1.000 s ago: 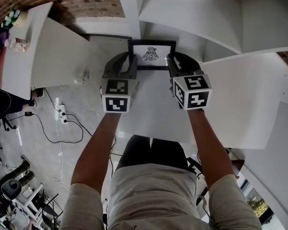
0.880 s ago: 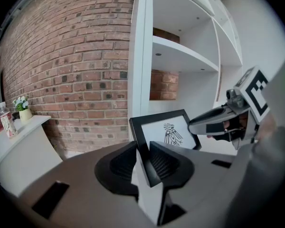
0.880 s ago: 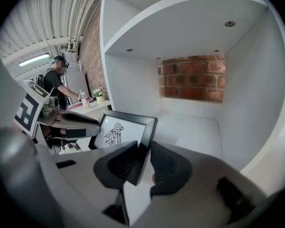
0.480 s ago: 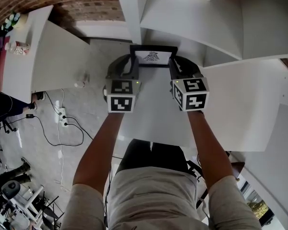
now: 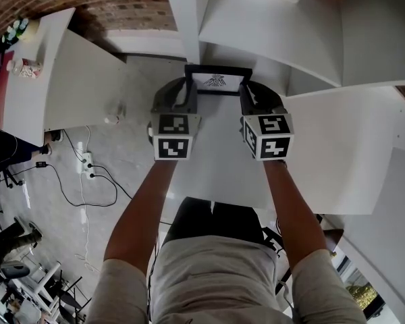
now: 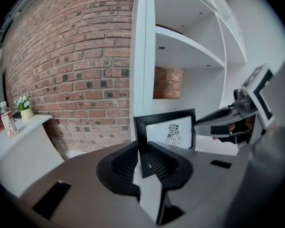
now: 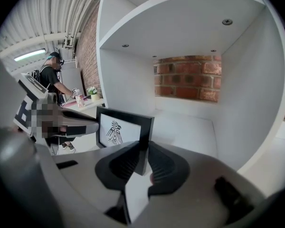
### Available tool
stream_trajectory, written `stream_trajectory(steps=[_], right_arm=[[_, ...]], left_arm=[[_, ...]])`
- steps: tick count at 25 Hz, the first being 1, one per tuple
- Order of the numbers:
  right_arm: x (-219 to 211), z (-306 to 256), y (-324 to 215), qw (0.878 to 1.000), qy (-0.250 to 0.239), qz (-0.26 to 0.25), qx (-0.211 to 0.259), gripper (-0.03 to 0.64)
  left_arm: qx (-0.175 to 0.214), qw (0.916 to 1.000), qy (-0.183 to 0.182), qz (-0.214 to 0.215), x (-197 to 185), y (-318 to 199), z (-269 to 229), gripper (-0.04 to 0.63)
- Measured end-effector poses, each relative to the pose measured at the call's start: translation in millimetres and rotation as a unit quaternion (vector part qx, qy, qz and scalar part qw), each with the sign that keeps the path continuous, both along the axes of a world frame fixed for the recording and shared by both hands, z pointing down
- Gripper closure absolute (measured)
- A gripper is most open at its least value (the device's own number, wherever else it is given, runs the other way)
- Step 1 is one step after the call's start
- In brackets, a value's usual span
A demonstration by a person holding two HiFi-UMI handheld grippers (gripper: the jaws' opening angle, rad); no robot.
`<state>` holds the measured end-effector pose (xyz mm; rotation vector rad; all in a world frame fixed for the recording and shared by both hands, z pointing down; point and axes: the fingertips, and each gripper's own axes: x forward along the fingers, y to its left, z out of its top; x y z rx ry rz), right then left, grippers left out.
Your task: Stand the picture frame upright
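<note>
My left gripper is shut tight on the left side bar of the thin black picture frame with the white bird drawing. My right gripper is shut tight on the right side bar. So the frame sits between my 2 grippers, just ahead of both. Its long side runs left to right, and neither hand is nearer. It is over the flat white shelf board, at the far part, and it looks almost straight up. I cannot tell if its bottom edge touches the board. 1 second ago I saw much more of the picture from above. Now I see only a thin strip, so the frame has tipped up. Both grippers have moved a little farther in.
</note>
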<state>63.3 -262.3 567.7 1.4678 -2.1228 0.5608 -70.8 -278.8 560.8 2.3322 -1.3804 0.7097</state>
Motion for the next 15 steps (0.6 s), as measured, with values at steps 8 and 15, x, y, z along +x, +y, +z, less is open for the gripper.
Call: stream_trajectory(steps=[8,15], right_arm=[[-0.7,0.8,-0.4,1.0,-0.001,-0.002,0.006,0.546],[-1.8,1.0,0.2,1.0,-0.003,-0.005,0.006,0.546]], left_arm=[[-0.003,1.0,0.005,-0.002,-0.3,-0.3,1.4,0.522],[-0.001,1.0,0.001,-0.005,-1.4,0.6,2.0,0.517]])
